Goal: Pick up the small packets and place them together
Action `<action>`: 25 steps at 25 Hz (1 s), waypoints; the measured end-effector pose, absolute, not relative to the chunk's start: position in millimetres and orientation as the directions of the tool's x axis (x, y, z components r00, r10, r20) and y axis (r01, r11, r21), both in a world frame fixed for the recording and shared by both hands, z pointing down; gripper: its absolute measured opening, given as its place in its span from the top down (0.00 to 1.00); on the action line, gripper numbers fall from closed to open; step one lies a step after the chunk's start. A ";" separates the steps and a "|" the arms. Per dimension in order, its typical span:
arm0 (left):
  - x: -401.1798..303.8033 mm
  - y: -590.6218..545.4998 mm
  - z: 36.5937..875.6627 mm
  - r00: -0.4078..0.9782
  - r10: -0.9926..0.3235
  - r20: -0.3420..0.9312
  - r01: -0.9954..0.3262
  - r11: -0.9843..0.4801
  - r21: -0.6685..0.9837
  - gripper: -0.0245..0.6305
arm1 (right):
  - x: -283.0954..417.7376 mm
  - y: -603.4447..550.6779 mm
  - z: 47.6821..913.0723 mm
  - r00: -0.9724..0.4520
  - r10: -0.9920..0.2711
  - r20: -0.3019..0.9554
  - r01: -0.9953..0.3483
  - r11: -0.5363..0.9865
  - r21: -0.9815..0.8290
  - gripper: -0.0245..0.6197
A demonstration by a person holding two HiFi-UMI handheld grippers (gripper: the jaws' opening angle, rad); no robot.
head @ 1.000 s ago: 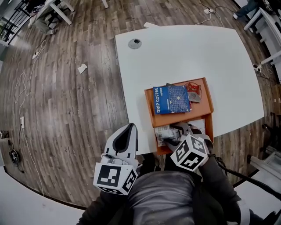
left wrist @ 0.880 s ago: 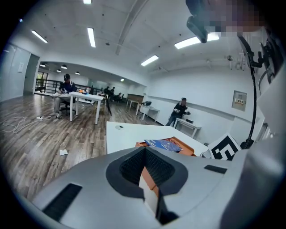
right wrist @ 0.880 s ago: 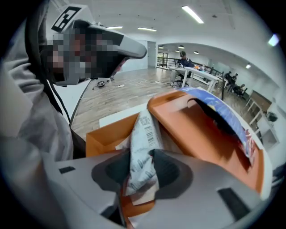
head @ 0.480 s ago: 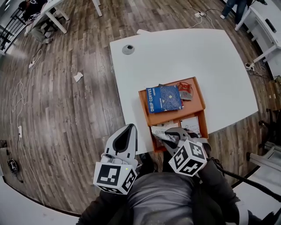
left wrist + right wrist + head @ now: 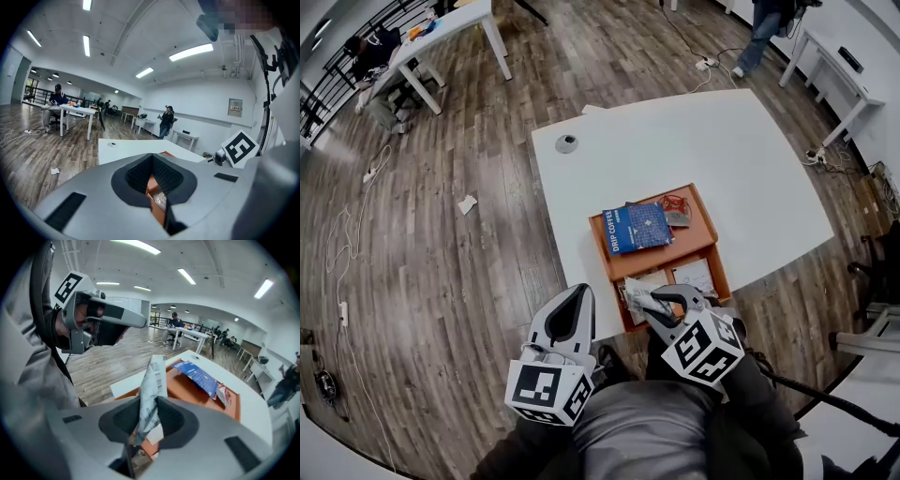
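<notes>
- The packet (image 5: 639, 296), a crumpled white-grey sachet, stands upright in the right gripper (image 5: 149, 417), lifted clear above the near compartment of the tray (image 5: 700, 242). The jaws are clenched on its lower part and have just been closing onto it.
- The step in hand, as I judge it, is carrying this packet over to the other small ones. The grip sits low on a limp sachet, so a steady, unhurried carry should keep it from slipping or flopping over.
- A likely target is the red packet (image 5: 675, 208) in the far compartment, just beside the blue pack (image 5: 636, 227). Lower the sachet until it rests on the tray floor before releasing, so it lands next to the red packet and not on the blue pack.
- More white packets (image 5: 694, 274) lie in the near compartment. Keep the held one high enough not to drag them along.
- The left gripper (image 5: 578, 298) hovers by the near-left corner of the worktop (image 5: 675, 141), jaws drawn together on nothing. It needs only to stay out of the way.
- A second ago the right gripper was down in the near compartment among the packets; now it is raised with one lifted out. The tray also sits farther up the head view, and more of the room shows.
</notes>
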State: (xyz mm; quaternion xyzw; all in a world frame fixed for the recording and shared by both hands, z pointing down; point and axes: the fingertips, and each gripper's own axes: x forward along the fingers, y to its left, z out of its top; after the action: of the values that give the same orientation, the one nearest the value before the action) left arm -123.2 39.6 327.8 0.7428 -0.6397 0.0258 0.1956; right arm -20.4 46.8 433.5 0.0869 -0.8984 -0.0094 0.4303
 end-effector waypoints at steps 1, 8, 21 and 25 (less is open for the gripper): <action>-120.2 39.3 327.4 0.187 -0.939 0.288 -0.960 -0.112 0.256 0.96 | -19.5 49.6 435.6 -0.614 -0.166 0.771 -0.151 0.984 0.091 0.79; -102.3 27.2 329.5 0.229 -0.926 0.300 -0.956 -0.155 0.250 0.96 | -7.3 30.5 417.0 -0.649 -0.230 0.725 -0.234 0.967 0.097 0.79; -96.4 -46.2 322.2 0.162 -0.943 0.290 -0.967 -0.093 0.235 0.96 | 26.8 -97.2 374.7 -0.653 -0.378 0.657 -0.346 0.920 0.185 0.79; -105.8 -59.7 328.2 0.103 -0.947 0.305 -0.971 -0.029 0.238 0.96 | 22.9 -121.3 388.4 -0.644 -0.334 0.688 -0.298 0.938 0.177 0.79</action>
State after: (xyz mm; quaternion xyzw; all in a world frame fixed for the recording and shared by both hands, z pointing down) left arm -105.8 -59.7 328.2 0.7167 -0.6689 0.0308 0.1947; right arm 22.9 -121.3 388.4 0.1744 -0.9063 -0.0239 0.3842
